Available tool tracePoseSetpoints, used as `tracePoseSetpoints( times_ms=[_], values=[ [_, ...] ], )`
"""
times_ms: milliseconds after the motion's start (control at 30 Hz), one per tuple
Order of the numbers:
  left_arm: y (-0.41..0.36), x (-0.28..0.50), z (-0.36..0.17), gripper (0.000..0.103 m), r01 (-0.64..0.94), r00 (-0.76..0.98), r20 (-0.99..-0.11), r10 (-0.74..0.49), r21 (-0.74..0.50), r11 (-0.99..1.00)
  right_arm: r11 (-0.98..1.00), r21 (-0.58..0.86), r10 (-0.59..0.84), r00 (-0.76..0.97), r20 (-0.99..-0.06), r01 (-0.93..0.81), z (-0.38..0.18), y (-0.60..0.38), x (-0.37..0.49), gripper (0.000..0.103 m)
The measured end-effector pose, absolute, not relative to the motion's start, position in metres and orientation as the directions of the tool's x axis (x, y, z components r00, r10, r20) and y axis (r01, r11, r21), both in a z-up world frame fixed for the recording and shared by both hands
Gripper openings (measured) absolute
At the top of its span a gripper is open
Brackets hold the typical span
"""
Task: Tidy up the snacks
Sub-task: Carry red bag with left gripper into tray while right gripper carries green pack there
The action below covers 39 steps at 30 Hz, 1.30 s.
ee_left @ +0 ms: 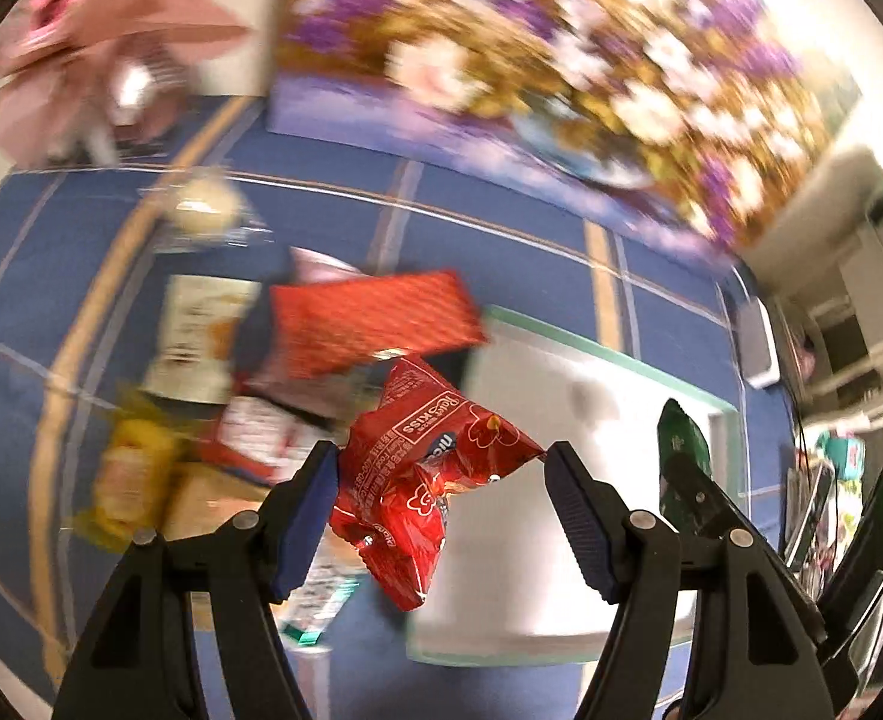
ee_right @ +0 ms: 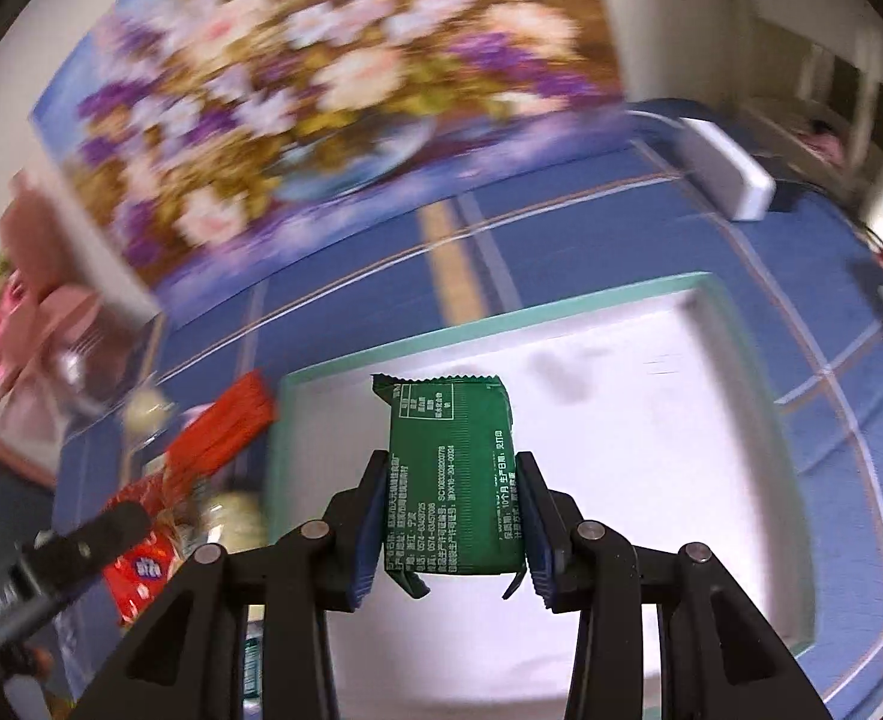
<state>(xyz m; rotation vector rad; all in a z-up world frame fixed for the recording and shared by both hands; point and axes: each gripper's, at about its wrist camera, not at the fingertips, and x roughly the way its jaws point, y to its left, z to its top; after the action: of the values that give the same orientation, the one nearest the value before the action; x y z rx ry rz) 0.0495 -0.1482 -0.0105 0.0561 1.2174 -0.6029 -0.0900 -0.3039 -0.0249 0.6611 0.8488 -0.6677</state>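
Gripping a crumpled red snack packet (ee_left: pixel 426 495) by its two side edges, the left gripper (ee_left: pixel 441 480) stands fairly wide, its blue pads touching the foil on either side. The packet is shiny, printed in white, and hangs above the left edge of a white tray (ee_left: pixel 591 540) with a pale green rim. The right gripper (ee_right: pixel 448 513) is clamped on a flat green packet (ee_right: pixel 450 468) covered in small white print with a serrated top edge; its jaws are closer together, pressing both long sides, and the packet stands upright over the tray (ee_right: pixel 651 480). Left of the tray, a blurred heap of snacks (ee_left: pixel 219 396) lies on a blue cloth (ee_left: pixel 501 240) with pale crossing stripes, a red patterned packet (ee_left: pixel 375 324) uppermost. Farthest back, a flower painting (ee_right: pixel 321 90) leans against the wall.
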Motion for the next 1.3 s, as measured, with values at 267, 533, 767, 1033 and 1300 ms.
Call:
tracePoseSetpoints(
  times_ms=[267, 533, 767, 1033, 1300],
  values=[
    [-0.221, 0.03, -0.045, 0.072, 0.531, 0.149, -0.896, -0.418, -0.284, 0.798, 0.472, 0.245, -0.305, 0.418, -0.856, 0.847, -0.042, -0.358, -0.127, 0.042],
    [-0.246, 0.025, -0.059, 0.073, 0.555, 0.11, -0.895, -0.433, -0.306, 0.774, 0.426, 0.237, -0.325, 0.392, -0.86, 0.873, -0.048, -0.378, -0.14, 0.042],
    [-0.239, 0.032, -0.05, 0.079, 0.545, 0.107, -0.893, -0.438, -0.316, 0.777, 0.446, 0.236, -0.335, 0.405, -0.851, 0.864, -0.04, -0.375, -0.136, 0.042],
    [-0.213, 0.045, -0.031, 0.086, 0.505, 0.192, -0.9, -0.391, -0.251, 0.826, 0.486, 0.183, -0.323, 0.371, -0.871, 0.854, -0.04, -0.361, -0.126, 0.051],
    [-0.166, 0.062, -0.022, 0.096, 0.419, 0.353, -0.902, -0.248, -0.084, 0.904, 0.533, 0.165, -0.291, 0.362, -0.886, 0.83, -0.044, -0.331, -0.114, 0.071]
  ],
)
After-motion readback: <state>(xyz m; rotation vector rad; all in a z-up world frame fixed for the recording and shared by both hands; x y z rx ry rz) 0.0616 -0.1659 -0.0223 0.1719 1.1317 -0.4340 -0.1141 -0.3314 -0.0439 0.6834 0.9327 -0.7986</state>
